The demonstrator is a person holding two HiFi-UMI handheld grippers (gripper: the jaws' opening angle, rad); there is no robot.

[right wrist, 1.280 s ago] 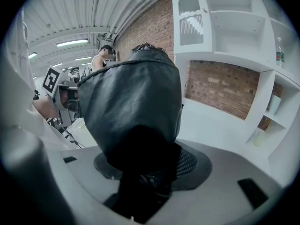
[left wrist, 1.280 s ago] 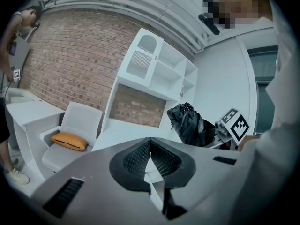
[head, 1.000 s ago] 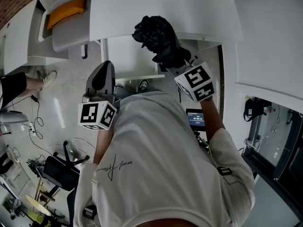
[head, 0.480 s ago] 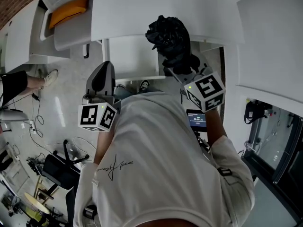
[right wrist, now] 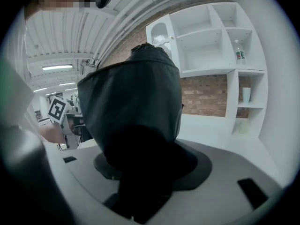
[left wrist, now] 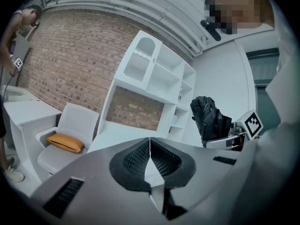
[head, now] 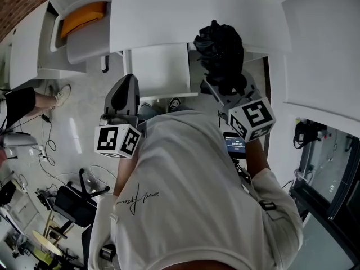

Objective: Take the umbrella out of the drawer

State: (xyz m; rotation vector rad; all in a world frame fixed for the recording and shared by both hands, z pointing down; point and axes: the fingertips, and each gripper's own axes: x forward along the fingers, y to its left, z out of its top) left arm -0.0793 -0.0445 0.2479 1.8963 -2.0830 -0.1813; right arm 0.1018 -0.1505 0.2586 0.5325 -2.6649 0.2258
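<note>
Grasping the black umbrella (head: pixel 220 55) is the right hand-held gripper (right wrist: pixel 140 165); left hand-held gripper (left wrist: pixel 150 157) clenched, empty.

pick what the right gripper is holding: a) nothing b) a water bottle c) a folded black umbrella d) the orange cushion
c: in the right gripper view, the right gripper is shut on the black umbrella, whose bunched fabric fills the space between its jaws. The head view shows the same bundle sticking out past the gripper's marker cube.
</note>
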